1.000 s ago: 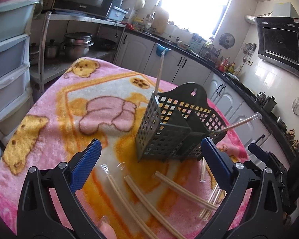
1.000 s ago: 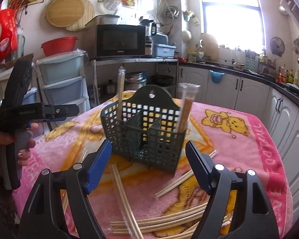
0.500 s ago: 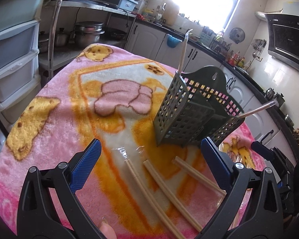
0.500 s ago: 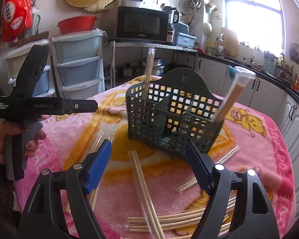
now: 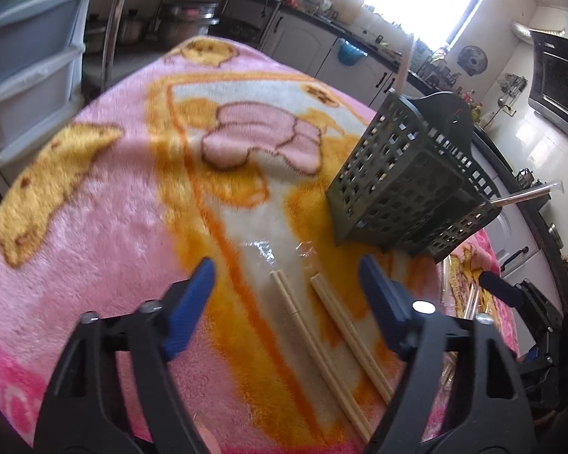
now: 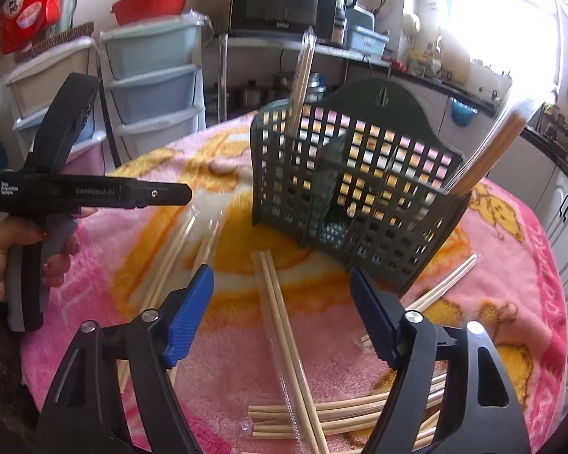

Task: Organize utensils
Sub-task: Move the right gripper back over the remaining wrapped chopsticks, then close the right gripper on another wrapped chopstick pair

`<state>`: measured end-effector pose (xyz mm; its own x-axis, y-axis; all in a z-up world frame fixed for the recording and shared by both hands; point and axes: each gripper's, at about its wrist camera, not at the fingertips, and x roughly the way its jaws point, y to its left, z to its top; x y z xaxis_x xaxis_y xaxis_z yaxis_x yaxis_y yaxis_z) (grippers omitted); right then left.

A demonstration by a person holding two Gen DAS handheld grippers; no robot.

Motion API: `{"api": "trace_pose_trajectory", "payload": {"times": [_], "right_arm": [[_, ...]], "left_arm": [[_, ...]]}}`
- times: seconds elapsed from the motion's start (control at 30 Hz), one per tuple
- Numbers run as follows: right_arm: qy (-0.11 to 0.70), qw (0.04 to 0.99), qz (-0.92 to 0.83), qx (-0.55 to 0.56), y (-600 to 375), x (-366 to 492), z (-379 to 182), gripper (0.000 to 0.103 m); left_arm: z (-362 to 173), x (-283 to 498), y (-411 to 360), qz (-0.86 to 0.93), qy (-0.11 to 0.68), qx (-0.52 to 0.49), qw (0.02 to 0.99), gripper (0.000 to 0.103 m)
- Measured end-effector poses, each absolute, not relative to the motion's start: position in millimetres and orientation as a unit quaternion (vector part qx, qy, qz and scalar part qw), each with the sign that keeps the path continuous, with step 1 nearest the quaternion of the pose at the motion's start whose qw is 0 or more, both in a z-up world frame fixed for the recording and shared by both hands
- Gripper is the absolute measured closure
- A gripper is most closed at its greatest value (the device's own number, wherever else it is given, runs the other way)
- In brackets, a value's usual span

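Two wrapped chopstick pairs (image 5: pixel 318 344) flat on pink cartoon blanket (image 5: pixel 106 204), side by side beneath left gripper (image 5: pixel 286 295), blue pads (image 5: pixel 187 312) spread and closing, no contact with either pair yet. Another wrapped pair (image 6: pixel 284 325) directly under right gripper (image 6: pixel 282 302), jaws likewise apart and narrowing, nothing pinched between; more pairs piled near table's front edge and off to both sides. Dark green slotted caddy (image 6: pixel 352 196) upright just beyond, one wrapped pair (image 6: pixel 301 75) standing in its left compartment, one (image 6: pixel 488 151) leaning out of its right.
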<state>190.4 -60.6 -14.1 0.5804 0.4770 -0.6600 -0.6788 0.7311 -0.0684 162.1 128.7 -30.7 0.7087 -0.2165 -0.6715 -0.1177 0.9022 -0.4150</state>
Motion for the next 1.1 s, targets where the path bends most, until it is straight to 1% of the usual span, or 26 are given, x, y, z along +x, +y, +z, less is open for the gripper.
{"api": "trace_pose_trajectory", "payload": {"times": [0.07,0.13,0.23,0.37,0.6,0.67,0.73,0.97,1.1], "right_arm": [[0.331,0.868,0.332,-0.164,-56.3,194.9,-19.2,0.036],[0.343,0.860,0.337,-0.169,-51.3,198.8,-23.5,0.039],[0.365,0.849,0.342,-0.171,-43.7,207.3,-30.8,0.041],[0.382,0.838,0.345,-0.181,-34.5,216.9,-38.0,0.045],[0.402,0.827,0.347,-0.188,-21.7,230.3,-44.4,0.045],[0.406,0.823,0.346,-0.193,-17.1,234.2,-46.8,0.046],[0.411,0.821,0.345,-0.194,-13.6,237.9,-49.1,0.048],[0.423,0.813,0.337,-0.216,5.8,248.4,-54.2,0.053],[0.430,0.806,0.335,-0.230,16.1,254.1,-59.8,0.058]], "left_arm": [[-37.9,166.2,132.4,-0.046,0.385,-0.248,0.888,0.052],[-43.4,169.9,135.7,-0.058,0.391,-0.273,0.877,0.059],[-48.8,175.3,137.1,-0.060,0.398,-0.288,0.869,0.061],[-56.1,182.6,141.2,-0.061,0.406,-0.305,0.859,0.070],[-60.7,192.0,145.9,-0.048,0.410,-0.305,0.858,0.078],[-60.6,195.1,145.4,-0.041,0.413,-0.296,0.860,0.083],[-60.2,197.0,144.4,-0.037,0.415,-0.289,0.862,0.084],[-62.6,199.6,146.1,-0.030,0.415,-0.277,0.866,0.092],[-65.0,197.6,149.6,-0.035,0.409,-0.282,0.867,0.094]]}}
